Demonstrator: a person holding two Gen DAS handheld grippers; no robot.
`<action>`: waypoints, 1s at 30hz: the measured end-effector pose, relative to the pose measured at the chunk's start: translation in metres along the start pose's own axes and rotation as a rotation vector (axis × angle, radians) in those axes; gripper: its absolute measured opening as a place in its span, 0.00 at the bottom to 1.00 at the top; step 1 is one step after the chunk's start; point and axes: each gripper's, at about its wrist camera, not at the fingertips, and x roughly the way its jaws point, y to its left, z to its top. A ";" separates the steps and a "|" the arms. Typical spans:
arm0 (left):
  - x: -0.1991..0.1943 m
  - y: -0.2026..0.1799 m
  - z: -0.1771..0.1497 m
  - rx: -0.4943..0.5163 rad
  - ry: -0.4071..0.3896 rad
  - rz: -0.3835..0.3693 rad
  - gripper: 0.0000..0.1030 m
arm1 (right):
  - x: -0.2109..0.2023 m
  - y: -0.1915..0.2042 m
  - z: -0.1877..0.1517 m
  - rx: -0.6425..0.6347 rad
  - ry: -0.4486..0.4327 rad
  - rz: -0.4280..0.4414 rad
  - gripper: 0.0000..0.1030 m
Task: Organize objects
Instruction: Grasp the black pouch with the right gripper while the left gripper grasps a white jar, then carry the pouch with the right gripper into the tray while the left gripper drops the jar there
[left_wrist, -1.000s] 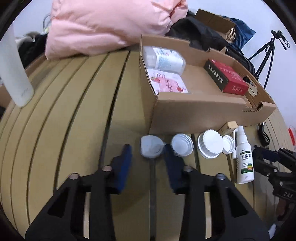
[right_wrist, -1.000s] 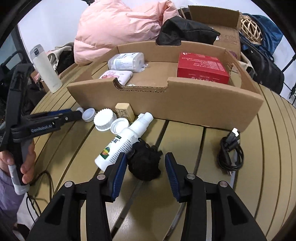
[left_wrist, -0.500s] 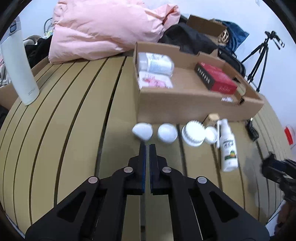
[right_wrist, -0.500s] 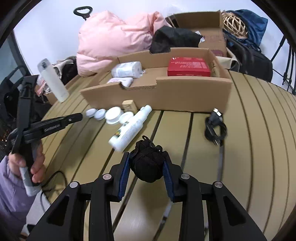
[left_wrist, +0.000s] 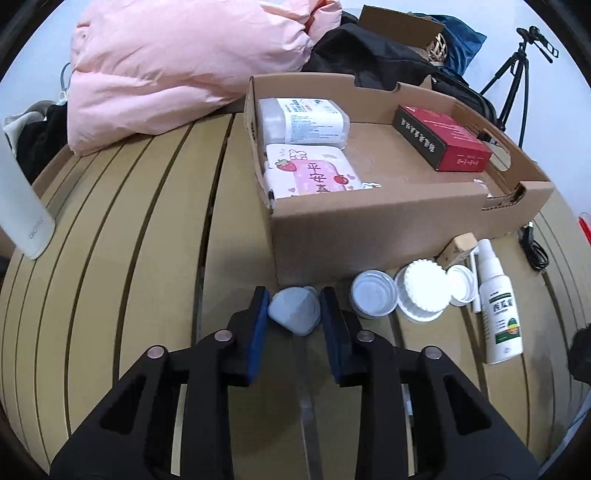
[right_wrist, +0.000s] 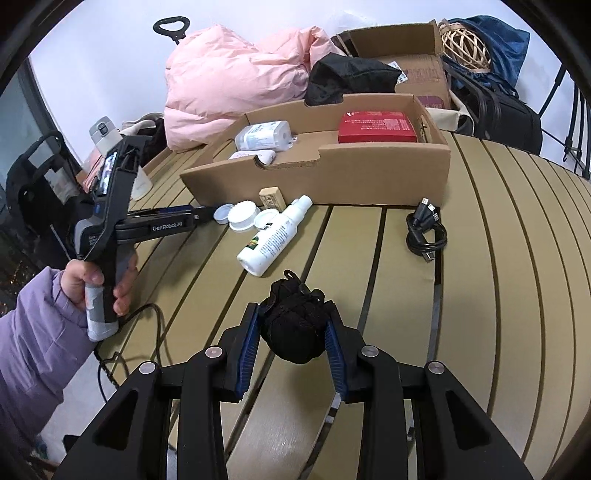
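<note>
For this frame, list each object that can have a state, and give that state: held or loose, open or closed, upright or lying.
left gripper: jaws around the grey cap, contact unclear.
grey cap: on the table.
right gripper: shut on the black bundle.
black bundle: gripped.
spray bottle: lying, loose.
cardboard box: open-topped.
red box: lying in the box.
black cable: coiled, loose.
white flask: upright.

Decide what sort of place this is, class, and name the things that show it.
Probably a lived-in room used for recording: a slatted table piled with a pink duvet, bags and a cardboard box, with a camera tripod behind.
</note>
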 end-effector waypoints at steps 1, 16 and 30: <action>-0.001 0.001 -0.001 -0.006 -0.004 -0.007 0.24 | 0.004 0.000 0.001 0.001 0.004 0.002 0.36; -0.163 -0.048 -0.093 -0.127 -0.073 -0.071 0.24 | -0.057 0.027 -0.008 -0.025 -0.042 0.070 0.36; -0.237 -0.074 -0.096 -0.080 -0.053 -0.099 0.24 | -0.143 0.074 -0.055 -0.038 -0.115 0.031 0.36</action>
